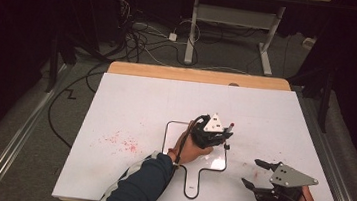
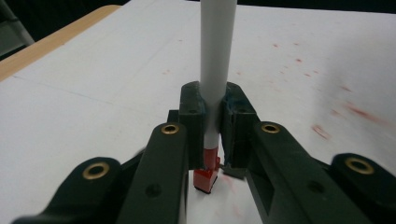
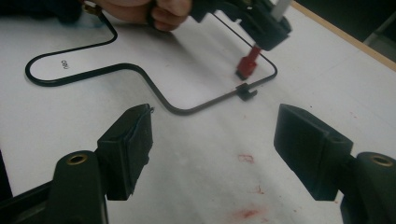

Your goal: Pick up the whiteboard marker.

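Gripping a white marker (image 2: 215,60) with a red end piece (image 2: 205,178), the left gripper (image 1: 212,132) stands over the small whiteboard (image 1: 173,130), a white panel with a thin black rim and a handle-like tab that lies on the big white sheet (image 1: 131,100) covering the table. The jaws are clenched on the marker's barrel, which in the left gripper view runs straight up toward twelve o'clock from between the pads, its red end at six o'clock just over the white surface; whether it touches is hard to tell. In the right gripper view that red end hangs inside the board's rim, near a corner, with a small black clip (image 3: 246,91) on the rim just beside it at about six o'clock. The step in hand looks like marking or wiping on the board's face, and the next move probably calls for keeping the red end inside the black rim, pressed lightly, and steering it away from the clip. The right gripper (image 1: 258,175) rests well apart, at roughly four o'clock from the board in the high view, its jaws released and spread wide with nothing between them. Red smudges (image 1: 122,142) speckle the sheet at about nine o'clock from the board, and more lie in front of the right gripper.
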